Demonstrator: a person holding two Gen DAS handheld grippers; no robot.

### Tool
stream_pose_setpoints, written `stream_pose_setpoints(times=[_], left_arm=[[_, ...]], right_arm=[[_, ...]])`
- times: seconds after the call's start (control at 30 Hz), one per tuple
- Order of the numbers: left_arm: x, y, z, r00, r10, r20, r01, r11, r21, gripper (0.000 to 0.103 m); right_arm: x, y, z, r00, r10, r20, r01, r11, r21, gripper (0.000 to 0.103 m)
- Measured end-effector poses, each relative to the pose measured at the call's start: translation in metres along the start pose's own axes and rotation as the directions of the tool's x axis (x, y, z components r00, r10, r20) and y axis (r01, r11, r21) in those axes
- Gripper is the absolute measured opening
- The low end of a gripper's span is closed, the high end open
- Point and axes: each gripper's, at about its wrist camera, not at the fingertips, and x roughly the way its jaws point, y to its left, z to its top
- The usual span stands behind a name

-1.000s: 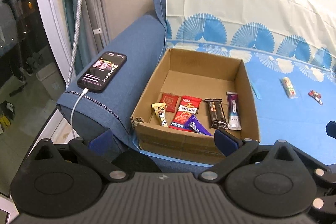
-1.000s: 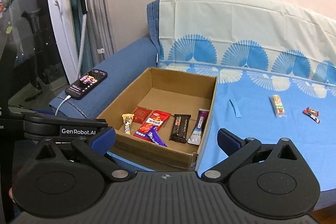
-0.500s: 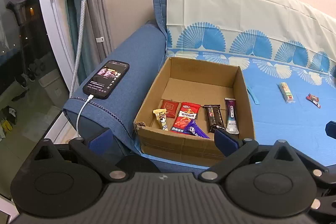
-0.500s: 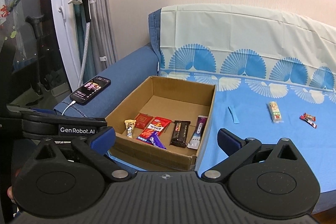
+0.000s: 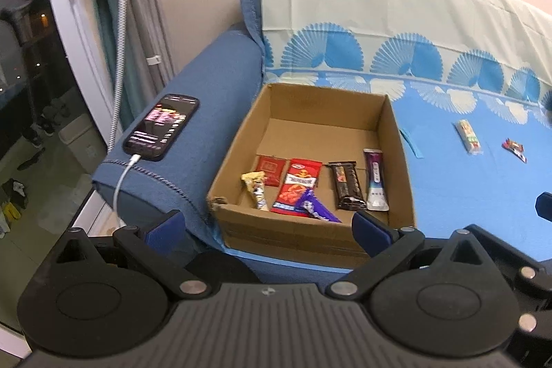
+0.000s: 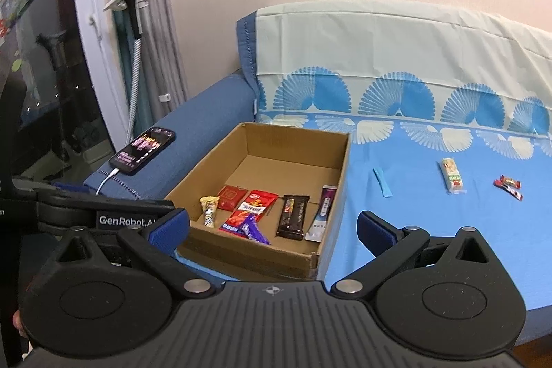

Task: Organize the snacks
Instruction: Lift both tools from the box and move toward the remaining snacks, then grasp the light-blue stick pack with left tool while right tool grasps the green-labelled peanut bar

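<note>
An open cardboard box [image 5: 400, 161] [image 6: 338, 181] sits on the blue sofa cover. Inside lie several snacks: a red packet [image 5: 299, 185] [image 6: 252, 209], a dark chocolate bar [image 5: 346, 185] [image 6: 293, 217], a purple-white stick [image 5: 375, 180] [image 6: 322, 211], a purple wrapper [image 5: 315, 206] and a small yellow one [image 5: 256, 188]. A pale snack bar [image 5: 467, 137] [image 6: 452, 178] and a small red candy [image 5: 514, 149] [image 6: 509, 187] lie on the cover to the right. My left gripper [image 5: 267, 226] and right gripper [image 6: 272, 230] are open and empty, held back before the box.
A phone [image 5: 162, 126] [image 6: 143, 150] on a charging cable lies on the sofa arm at left. A phone stand [image 6: 134, 23] and curtain stand by the window. A light-blue strip [image 6: 382, 182] lies on the cover. The left gripper's body [image 6: 103, 212] shows at the right wrist view's left.
Both grippers have drawn back and up from the box, so it looks smaller and lower. Nothing was picked up; the snacks have not moved.
</note>
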Motion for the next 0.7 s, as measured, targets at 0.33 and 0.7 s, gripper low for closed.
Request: stream_pose_setpoints(times=[0.33, 0.7], left_arm=[[0.037, -0.075, 0.038, 0.996, -0.074, -0.052, 0.079, 0.992, 0.096, 0.103], [0.122, -0.206, 0.095, 0.952, -0.224, -0.209, 0.257, 0.955, 0.147, 0.103]], right_arm=[[0.021, -0.083, -0.004, 0.993, -0.114, -0.041, 0.119, 0.982, 0.145, 0.102], [0.064, -0.201, -0.004, 0.95, -0.292, -0.11, 0.311, 0.919, 0.242, 0.102]])
